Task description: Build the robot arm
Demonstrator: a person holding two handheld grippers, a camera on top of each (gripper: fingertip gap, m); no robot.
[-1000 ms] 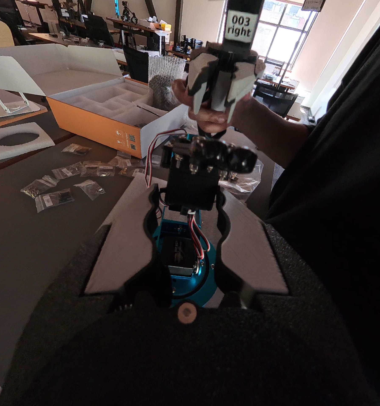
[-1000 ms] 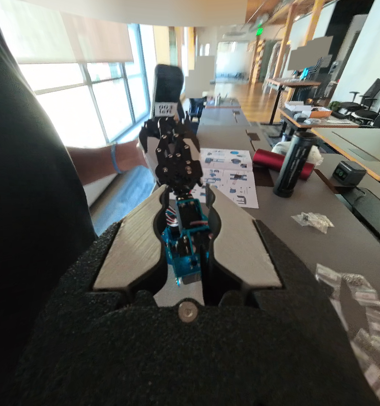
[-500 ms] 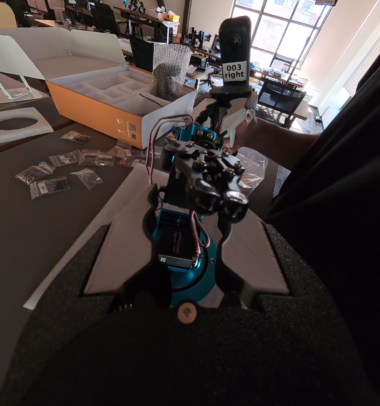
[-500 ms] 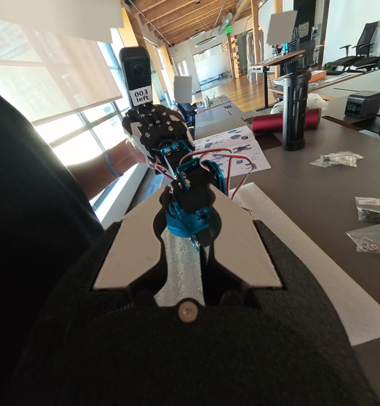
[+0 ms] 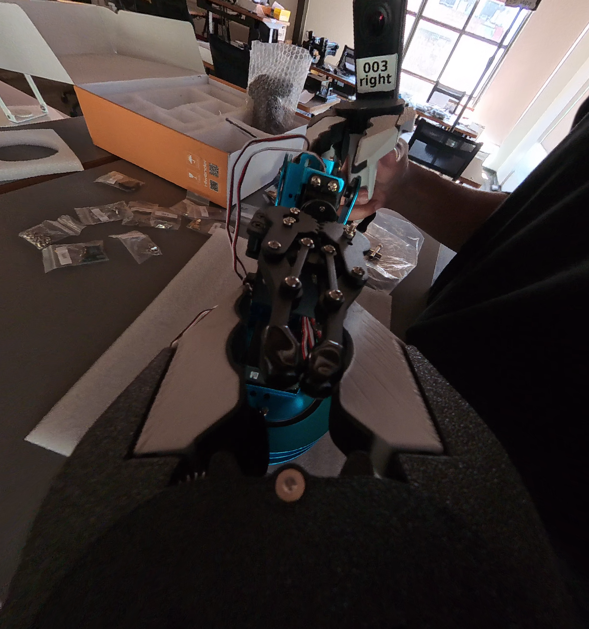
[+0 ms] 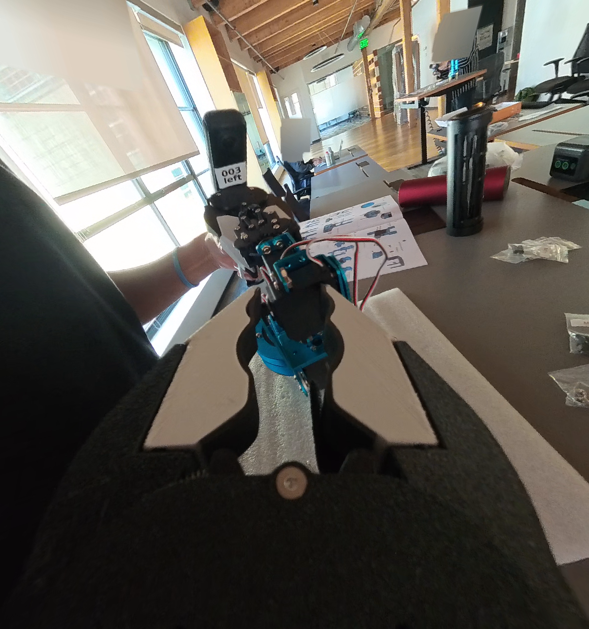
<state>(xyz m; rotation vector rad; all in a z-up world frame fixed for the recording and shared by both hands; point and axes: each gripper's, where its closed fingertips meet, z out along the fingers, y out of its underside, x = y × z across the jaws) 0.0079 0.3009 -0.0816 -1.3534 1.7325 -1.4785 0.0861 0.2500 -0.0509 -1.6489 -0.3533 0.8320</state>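
Observation:
A small robot arm kit [image 5: 306, 272] of blue metal brackets and black plates, with red, white and black servo wires, is held over a white foam sheet [image 5: 184, 306]. My left gripper [image 5: 293, 306] is shut on its lower part, just above the round blue base [image 5: 286, 432]. Its black claw points toward the left wrist camera. My right gripper [image 6: 294, 299] is shut on the arm's black servo body [image 6: 299, 306] from the opposite side. The right gripper also shows in the left wrist view [image 5: 361, 146], and the left gripper in the right wrist view [image 6: 231, 231].
An open orange box [image 5: 157, 136] with a white insert, a bubble-wrapped item [image 5: 276, 85], several small parts bags [image 5: 82, 238] and a foam piece with a hole [image 5: 24, 156] lie to one side. An instruction sheet [image 6: 364, 231], a black cylinder [image 6: 464, 177], a red cylinder [image 6: 419, 194] and more bags [image 6: 538, 252] lie on the other. Spacing between my two grippers at the tips: around 11 cm.
The arm's black claw has swung over toward the left wrist camera. My right gripper has come lower and closer to the arm. Both grippers keep their hold.

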